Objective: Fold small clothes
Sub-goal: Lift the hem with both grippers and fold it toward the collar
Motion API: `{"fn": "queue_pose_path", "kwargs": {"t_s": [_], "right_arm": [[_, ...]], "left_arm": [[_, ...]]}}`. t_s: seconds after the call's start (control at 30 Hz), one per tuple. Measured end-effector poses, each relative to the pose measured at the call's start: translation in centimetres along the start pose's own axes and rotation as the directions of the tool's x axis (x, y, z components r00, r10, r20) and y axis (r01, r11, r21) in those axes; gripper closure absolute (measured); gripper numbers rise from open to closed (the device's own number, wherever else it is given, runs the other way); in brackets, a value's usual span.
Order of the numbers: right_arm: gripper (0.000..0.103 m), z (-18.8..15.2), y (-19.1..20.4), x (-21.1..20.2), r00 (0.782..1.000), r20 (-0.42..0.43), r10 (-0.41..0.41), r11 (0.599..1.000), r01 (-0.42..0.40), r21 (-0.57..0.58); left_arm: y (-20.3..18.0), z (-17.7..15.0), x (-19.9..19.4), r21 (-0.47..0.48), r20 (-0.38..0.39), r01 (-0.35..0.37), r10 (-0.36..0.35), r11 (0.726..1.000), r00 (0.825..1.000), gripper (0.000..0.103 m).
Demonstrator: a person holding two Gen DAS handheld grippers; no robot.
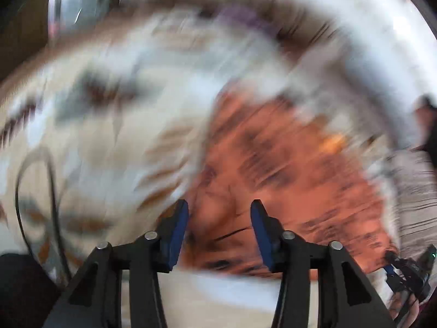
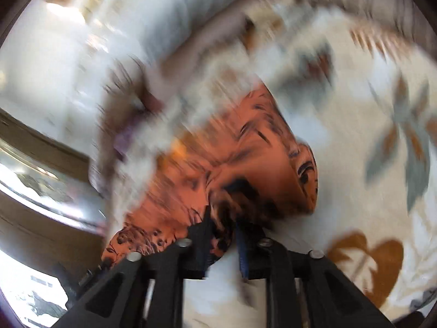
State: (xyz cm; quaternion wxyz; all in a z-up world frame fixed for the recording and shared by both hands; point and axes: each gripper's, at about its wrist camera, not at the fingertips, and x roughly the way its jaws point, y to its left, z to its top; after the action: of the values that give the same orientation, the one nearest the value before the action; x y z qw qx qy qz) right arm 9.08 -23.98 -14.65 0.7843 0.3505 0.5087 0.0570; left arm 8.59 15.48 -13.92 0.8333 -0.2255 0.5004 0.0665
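Observation:
An orange garment with dark print lies on a cream bedspread with a leaf pattern. Both views are blurred by motion. My left gripper is open, its blue-padded fingers just above the garment's near edge, with nothing between them. In the right wrist view the same orange garment is bunched up and my right gripper is shut on a fold of it, with cloth pinched between the fingers. The right gripper also shows in the left wrist view at the garment's far right corner.
The leaf-patterned bedspread spreads to the right. A dark cable loops over it on the left. A white pillow or bedding lies at the back. A window and wall are on the left.

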Motion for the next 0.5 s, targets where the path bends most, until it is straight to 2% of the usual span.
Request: {"fn": "queue_pose_path", "kwargs": {"t_s": [0.03, 0.07, 0.1, 0.13, 0.17, 0.23, 0.33, 0.43, 0.5], "right_arm": [[0.057, -0.1, -1.2, 0.2, 1.0, -0.014, -0.014, 0.999, 0.014, 0.031], [0.055, -0.4, -2.3, -0.6, 0.998, 0.022, 0.056, 0.996, -0.057, 0.071], [0.042, -0.3, -2.6, -1.7, 0.997, 0.054, 0.061, 0.995, -0.065, 0.079], [0.036, -0.1, -2.6, -2.9, 0.995, 0.089, 0.042, 0.997, -0.048, 0.068], [0.035, 0.5, -2.4, -4.4, 0.99, 0.136, 0.034, 0.998, -0.04, 0.039], [0.035, 1.9, -1.8, -6.0, 0.985, 0.171, 0.02, 1.0, -0.019, -0.005], [0.035, 5.7, 0.5, -6.2, 0.985, 0.168, 0.034, 0.991, -0.012, -0.131], [0.035, 9.9, 2.7, -3.3, 0.994, 0.103, 0.022, 0.974, 0.002, -0.226], [0.035, 11.8, 3.3, -0.7, 0.999, 0.045, 0.014, 0.971, -0.003, -0.24]], "left_arm": [[1.1, -0.1, 0.3, -0.033, -0.016, 0.046, -0.046, 0.998, 0.999, 0.055], [1.9, 0.1, -0.7, -0.055, 0.021, 0.085, -0.084, 0.995, 0.996, 0.055], [2.1, 0.6, -1.9, -0.047, 0.054, 0.064, -0.062, 0.997, 0.997, 0.055], [2.1, 1.1, -2.9, -0.02, 0.089, 0.053, -0.05, 0.998, 0.995, 0.053], [2.0, 2.1, -4.1, 0.021, 0.139, 0.065, -0.067, 0.998, 0.988, 0.049], [1.4, 3.8, -4.8, 0.087, 0.168, 0.084, -0.098, 0.993, 0.981, 0.045], [-0.5, 6.7, -3.5, 0.213, 0.12, 0.149, -0.177, 0.966, 0.977, 0.045], [-2.6, 9.1, -0.2, 0.272, 0.033, 0.19, -0.207, 0.943, 0.978, 0.045], [-3.6, 10.0, 1.3, 0.291, 0.025, 0.16, -0.174, 0.943, 0.984, 0.045]]}}
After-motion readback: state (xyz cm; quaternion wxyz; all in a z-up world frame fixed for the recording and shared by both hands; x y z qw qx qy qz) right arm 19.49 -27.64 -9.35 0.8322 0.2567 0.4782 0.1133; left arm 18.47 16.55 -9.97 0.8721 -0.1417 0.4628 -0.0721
